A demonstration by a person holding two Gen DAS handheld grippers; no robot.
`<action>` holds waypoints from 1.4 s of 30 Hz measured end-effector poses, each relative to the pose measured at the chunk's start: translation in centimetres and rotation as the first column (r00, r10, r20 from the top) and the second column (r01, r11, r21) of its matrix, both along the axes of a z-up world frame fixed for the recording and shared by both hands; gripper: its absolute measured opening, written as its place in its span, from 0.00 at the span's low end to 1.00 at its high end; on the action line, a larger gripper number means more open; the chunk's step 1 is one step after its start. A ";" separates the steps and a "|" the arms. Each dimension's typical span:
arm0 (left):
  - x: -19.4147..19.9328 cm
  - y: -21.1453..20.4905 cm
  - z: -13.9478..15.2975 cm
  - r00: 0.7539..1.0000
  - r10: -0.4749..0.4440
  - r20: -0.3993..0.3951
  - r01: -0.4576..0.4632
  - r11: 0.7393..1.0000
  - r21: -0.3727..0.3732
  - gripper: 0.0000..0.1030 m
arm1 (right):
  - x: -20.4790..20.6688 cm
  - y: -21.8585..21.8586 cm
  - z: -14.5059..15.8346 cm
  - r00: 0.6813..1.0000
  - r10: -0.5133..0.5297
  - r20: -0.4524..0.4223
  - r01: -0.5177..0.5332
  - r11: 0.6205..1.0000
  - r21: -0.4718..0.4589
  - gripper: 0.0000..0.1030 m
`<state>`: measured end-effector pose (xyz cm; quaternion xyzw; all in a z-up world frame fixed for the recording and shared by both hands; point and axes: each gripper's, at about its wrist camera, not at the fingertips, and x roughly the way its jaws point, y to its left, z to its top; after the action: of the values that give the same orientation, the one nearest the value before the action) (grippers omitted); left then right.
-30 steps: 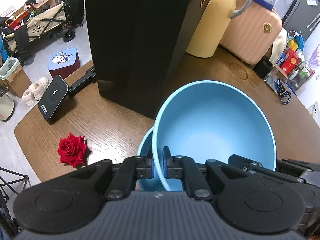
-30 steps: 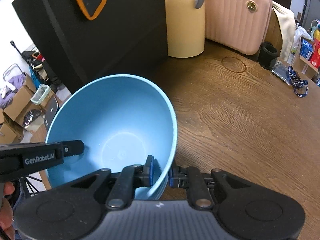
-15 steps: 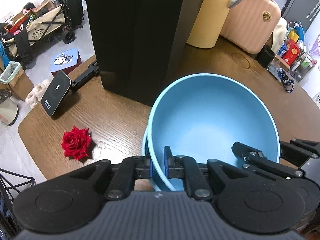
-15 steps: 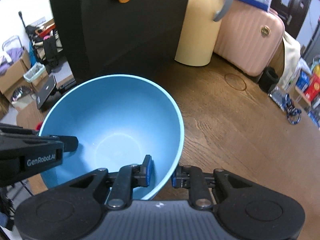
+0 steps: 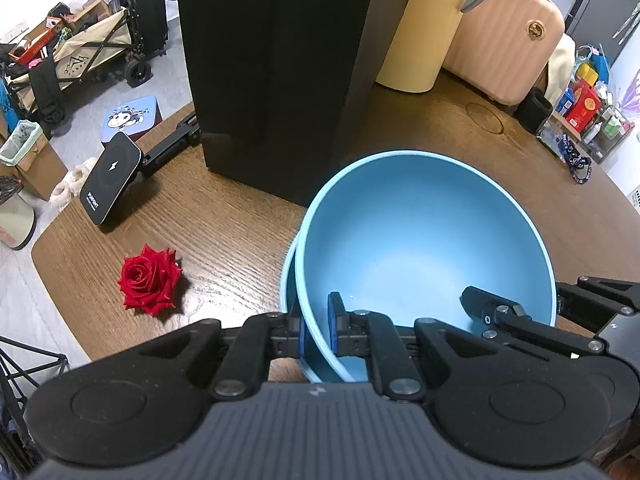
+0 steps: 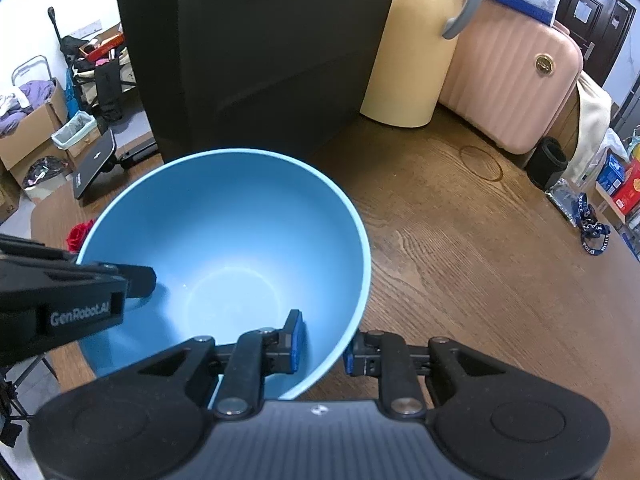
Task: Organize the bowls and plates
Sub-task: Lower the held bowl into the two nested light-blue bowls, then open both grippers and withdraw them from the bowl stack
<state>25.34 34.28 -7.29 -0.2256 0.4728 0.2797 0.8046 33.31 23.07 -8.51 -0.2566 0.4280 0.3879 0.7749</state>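
On the left of the wooden table [image 5: 224, 240] lie a red rose [image 5: 149, 280] and a black wireless charger pad [image 5: 110, 182]; a tall black box [image 5: 276, 68] stands behind them. Right of the rose, the left gripper [image 5: 316, 326] has its blue-padded fingers [image 5: 333, 322] nearly together, pinching the near rim of the upper light-blue bowl [image 5: 424, 256], one pad outside the wall and one inside. That bowl sits nested, slightly tilted, in a second light-blue bowl [image 5: 289, 292] resting on the table in front of the box. Further right, the right gripper [image 6: 322, 344] straddles the same upper bowl's opposite rim with its fingers [image 6: 295, 340] a little apart; the inner pad stands visibly clear of the wall. Beyond, a cream bin [image 5: 424, 32] and a pink suitcase [image 5: 508, 48] stand.
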 end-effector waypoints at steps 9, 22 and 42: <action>-0.8 0.2 0.4 0.999 -0.005 0.038 0.006 1.000 -0.012 0.14 | 0.5 -0.4 -0.1 0.999 -0.004 -0.038 0.005 1.000 0.022 0.32; -0.8 -0.5 1.3 0.996 -0.067 0.054 0.064 0.997 0.045 0.28 | 0.7 -1.6 0.8 0.997 -0.056 -0.054 0.060 0.997 0.058 0.50; -1.4 -0.4 2.1 0.997 -0.079 0.021 0.074 0.980 0.187 0.35 | -0.2 -1.5 0.7 0.996 -0.071 -0.058 0.074 0.995 0.061 0.29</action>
<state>23.90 33.85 -5.17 -0.1351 0.4414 0.2882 0.8390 33.12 21.52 -7.82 -0.2054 0.4463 0.3798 0.7838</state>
